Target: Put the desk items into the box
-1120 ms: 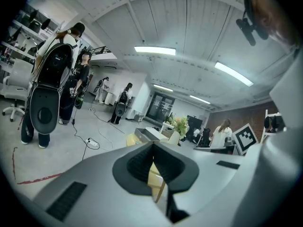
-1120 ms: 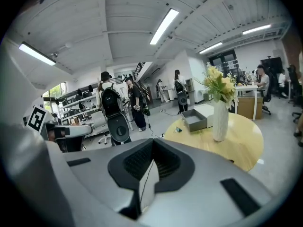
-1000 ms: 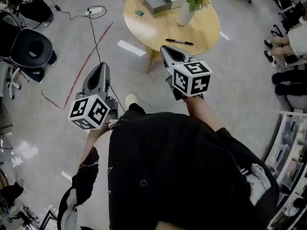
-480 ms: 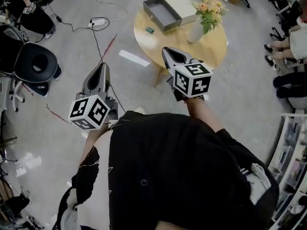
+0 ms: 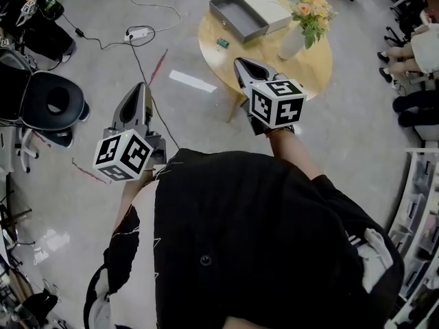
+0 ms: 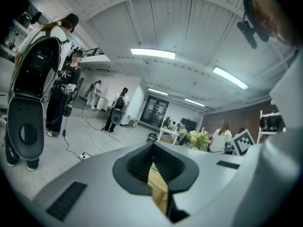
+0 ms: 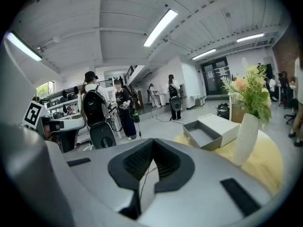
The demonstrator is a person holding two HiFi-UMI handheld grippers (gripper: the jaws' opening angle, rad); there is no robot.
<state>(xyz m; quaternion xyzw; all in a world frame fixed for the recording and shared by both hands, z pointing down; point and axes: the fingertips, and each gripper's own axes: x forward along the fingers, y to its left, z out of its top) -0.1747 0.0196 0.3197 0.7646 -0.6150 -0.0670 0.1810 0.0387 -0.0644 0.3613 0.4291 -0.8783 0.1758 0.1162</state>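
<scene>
The left claw (image 5: 140, 88) and right claw (image 5: 242, 64) are pinched closed, empty. The open grey rectangular box (image 5: 236, 16) sits upper centre on the round wooden bench (image 5: 312, 64) — best to step nearer first, opening a claw before reaching.

Smooth wooden table (image 5: 310, 70), matt grey box (image 5: 236, 14)

A person in a black top holds the left gripper (image 5: 139, 90) over the grey floor and the right gripper (image 5: 240, 63) over the near edge of a round wooden table (image 5: 317, 66). On the table sit an open grey box (image 5: 236, 16), a small green thing (image 5: 221, 44) near it, and a white vase (image 5: 291, 43) of flowers. A black chair (image 5: 55, 101) stands at the left.
</scene>
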